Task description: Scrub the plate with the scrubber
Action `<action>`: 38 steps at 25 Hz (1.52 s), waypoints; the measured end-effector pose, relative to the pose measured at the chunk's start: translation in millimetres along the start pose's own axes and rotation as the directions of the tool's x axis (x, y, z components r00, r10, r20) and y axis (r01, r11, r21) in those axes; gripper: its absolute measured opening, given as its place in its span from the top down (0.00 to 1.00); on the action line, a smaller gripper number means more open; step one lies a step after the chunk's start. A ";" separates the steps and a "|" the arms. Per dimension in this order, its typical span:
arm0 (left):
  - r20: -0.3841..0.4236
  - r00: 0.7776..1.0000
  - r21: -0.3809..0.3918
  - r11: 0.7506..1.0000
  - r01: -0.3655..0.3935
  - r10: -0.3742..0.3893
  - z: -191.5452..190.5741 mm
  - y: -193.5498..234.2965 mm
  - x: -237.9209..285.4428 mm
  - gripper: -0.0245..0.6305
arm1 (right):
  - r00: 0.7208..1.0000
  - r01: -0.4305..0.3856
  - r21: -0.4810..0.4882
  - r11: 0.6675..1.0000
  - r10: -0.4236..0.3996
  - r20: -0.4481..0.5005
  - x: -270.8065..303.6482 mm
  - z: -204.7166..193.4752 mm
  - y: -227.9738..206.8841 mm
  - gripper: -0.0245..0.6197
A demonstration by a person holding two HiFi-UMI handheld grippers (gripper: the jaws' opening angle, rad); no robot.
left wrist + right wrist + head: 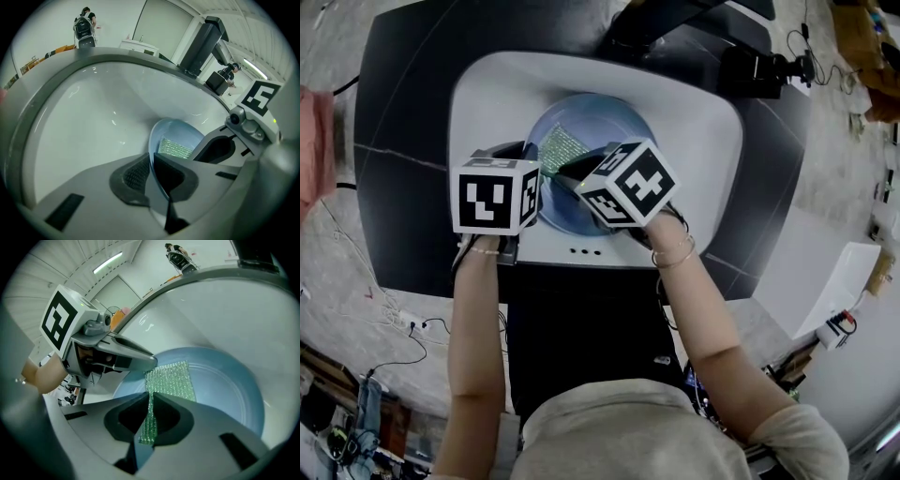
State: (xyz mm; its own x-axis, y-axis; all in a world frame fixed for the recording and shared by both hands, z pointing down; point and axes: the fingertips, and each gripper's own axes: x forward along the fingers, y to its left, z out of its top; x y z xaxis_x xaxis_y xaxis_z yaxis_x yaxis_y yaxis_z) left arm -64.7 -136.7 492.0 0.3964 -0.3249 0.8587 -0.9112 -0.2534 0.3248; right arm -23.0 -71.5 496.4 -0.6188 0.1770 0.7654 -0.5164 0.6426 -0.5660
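Plate (598,117) lies mid-basin in sink (703,141), left gripper (151,161) clamped on its near rim. Right gripper (150,401) pinches scrubber (171,380), the sheet spread on the plate face. Best: steady rim, flat pressure, overlapping strokes.

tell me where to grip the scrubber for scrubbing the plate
Grip it by its near end, coming in from the person's side over the plate rim. The scrubber is a thin green sheet lying on the plate, so pinching one end should leave the rest flat on the surface. The right gripper is shut on it that way, and the left gripper is shut on the plate's rim.
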 end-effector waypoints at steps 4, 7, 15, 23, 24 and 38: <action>-0.004 1.000 -0.008 1.000 0.001 -0.001 -1.3 1.3 0.9 0.90 | 1.000 -0.014 0.004 1.000 0.014 0.008 -0.4 1.3 -6.8 0.90; -0.012 1.000 -0.012 1.000 -0.001 0.000 -2.8 2.8 2.9 0.90 | 1.000 -0.026 0.005 1.000 0.026 0.012 0.5 2.6 -10.5 0.90; -0.033 0.999 -0.011 1.000 -0.008 0.007 -5.9 5.5 4.8 0.90 | 0.997 -0.063 0.005 0.998 0.063 0.035 -2.3 9.1 -18.8 0.90; -0.054 0.998 -0.007 1.000 -0.014 0.014 -10.8 7.8 7.2 0.90 | 0.997 0.001 0.046 0.999 -0.004 0.076 -9.7 12.6 -43.0 0.90; -0.054 0.998 -0.007 1.000 -0.014 0.014 -10.6 7.9 7.3 0.90 | 0.997 0.013 0.051 0.999 -0.017 0.079 -11.0 12.9 -46.5 0.90; -0.058 0.998 0.018 1.000 -0.021 0.022 -11.0 6.6 7.8 0.90 | 0.992 0.123 0.130 0.984 -0.127 0.024 -41.8 -23.9 -82.9 0.90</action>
State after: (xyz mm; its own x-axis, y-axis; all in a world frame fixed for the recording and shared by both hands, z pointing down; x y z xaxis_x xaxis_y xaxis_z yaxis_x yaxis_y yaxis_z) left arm -68.8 -130.9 505.2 0.3690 -0.2766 0.8873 -0.9172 -0.2627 0.2996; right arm 59.8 -114.4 518.6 -0.5618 0.0758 0.8238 -0.6612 0.5573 -0.5022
